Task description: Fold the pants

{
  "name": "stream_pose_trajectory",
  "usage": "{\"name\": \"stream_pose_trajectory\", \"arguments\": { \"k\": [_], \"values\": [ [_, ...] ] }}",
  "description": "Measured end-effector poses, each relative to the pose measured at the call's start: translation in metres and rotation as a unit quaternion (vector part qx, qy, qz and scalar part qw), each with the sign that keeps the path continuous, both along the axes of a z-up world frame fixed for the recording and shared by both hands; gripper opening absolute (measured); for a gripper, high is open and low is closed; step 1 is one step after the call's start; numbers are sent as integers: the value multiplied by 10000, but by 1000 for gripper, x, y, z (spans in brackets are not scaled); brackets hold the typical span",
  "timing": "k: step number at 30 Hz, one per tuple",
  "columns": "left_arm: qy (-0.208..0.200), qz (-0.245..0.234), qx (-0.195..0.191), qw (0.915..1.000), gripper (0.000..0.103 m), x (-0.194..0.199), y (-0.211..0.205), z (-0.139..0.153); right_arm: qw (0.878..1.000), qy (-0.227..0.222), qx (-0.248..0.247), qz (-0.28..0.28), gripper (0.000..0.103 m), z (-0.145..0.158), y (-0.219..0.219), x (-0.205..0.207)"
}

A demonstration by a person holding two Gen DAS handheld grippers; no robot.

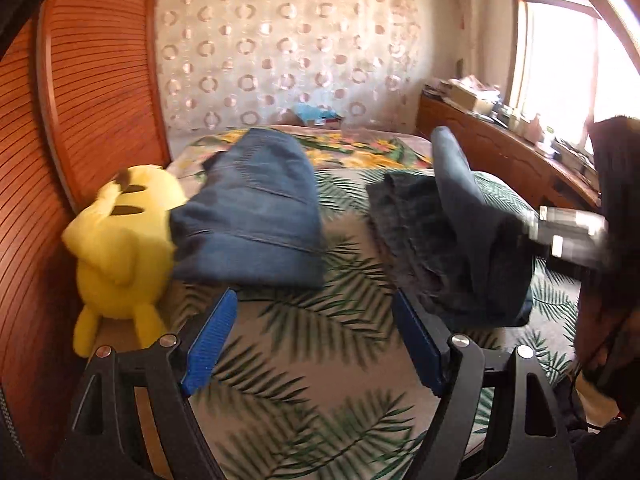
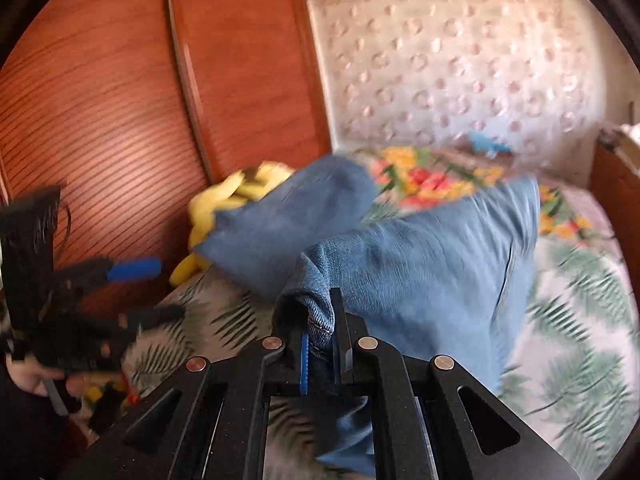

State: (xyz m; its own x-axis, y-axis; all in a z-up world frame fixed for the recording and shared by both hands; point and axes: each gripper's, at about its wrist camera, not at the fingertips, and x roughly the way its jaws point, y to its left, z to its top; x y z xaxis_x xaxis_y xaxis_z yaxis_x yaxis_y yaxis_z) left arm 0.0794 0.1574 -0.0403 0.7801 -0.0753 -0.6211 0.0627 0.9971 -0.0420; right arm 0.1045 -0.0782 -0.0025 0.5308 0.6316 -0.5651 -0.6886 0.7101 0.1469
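Blue denim pants point(image 1: 256, 208) lie on the bed, one part near the yellow plush, another part point(image 1: 472, 240) lifted at the right. In the right wrist view the pants point(image 2: 424, 256) hang in a raised fold. My right gripper point(image 2: 320, 320) is shut on a hem of the pants; it shows blurred in the left wrist view point(image 1: 532, 224). My left gripper point(image 1: 316, 312) is open and empty, low over the bedspread in front of the pants; it shows at the left in the right wrist view point(image 2: 152, 288).
A yellow plush toy point(image 1: 120, 248) lies at the bed's left edge against the wooden wardrobe point(image 1: 92, 92). The bedspread point(image 1: 304, 360) has a palm-leaf print. A padded headboard point(image 1: 288, 48) stands behind. A cluttered wooden desk point(image 1: 512, 148) runs along the right.
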Motion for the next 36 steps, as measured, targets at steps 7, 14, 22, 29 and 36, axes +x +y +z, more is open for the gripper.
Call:
{"name": "stream_pose_trajectory", "arguments": {
  "k": [7, 14, 22, 29, 36],
  "values": [
    [-44, 185, 5, 9998, 80, 4, 10, 7, 9988, 299, -343, 182, 8, -26, 2, 7],
    [-147, -2, -1, 9999, 80, 13, -4, 16, 9985, 113, -539, 80, 29, 4, -8, -22],
    [-154, -357, -29, 9992, 80, 35, -36, 19, 9976, -348, -436, -417, 40, 32, -55, -51],
    [34, -915, 9, 9958, 78, 76, -75, 10, 9926, -543, -645, -871, 41, 25, -69, 14],
    [537, -1199, 147, 9912, 56, 122, -96, -9, 9925, -145, -840, -881, 50, -7, -47, 91]
  ]
}}
